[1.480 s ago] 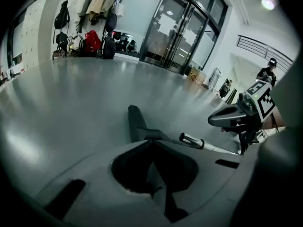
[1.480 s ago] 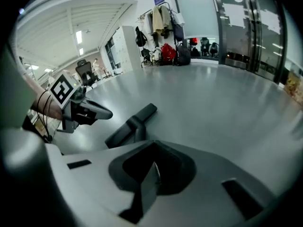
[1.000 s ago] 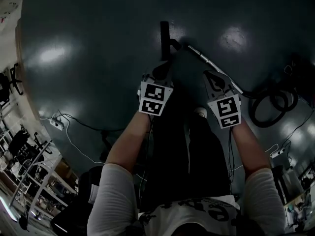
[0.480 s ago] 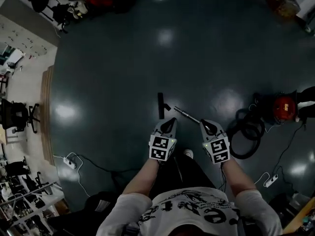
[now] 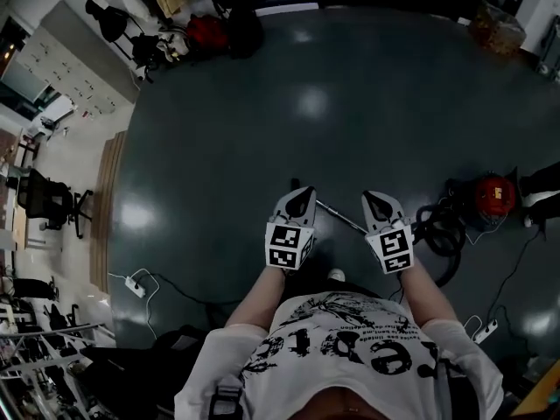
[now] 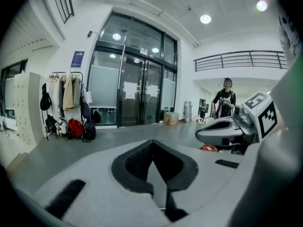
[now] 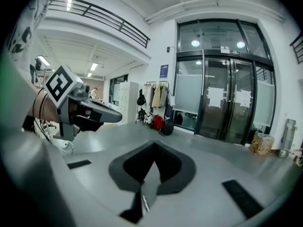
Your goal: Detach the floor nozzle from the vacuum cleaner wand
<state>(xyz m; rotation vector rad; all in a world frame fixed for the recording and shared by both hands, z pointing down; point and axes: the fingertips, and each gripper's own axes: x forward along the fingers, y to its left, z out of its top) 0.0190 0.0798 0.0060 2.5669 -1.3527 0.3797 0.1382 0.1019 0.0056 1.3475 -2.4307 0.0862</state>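
Since 1 second ago both hands have lifted well clear of the floor (image 5: 262,129); left gripper (image 5: 298,194) and right gripper (image 5: 373,199) have jaws fully closed, empty; nozzle (image 5: 293,183) and wand (image 5: 339,218) lie below, seemingly apart; detaching looks done.

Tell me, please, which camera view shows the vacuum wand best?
The head view: the wand lies on the floor, seen between the left claw and right claw. Both gripper views face across the hall and show none of it.
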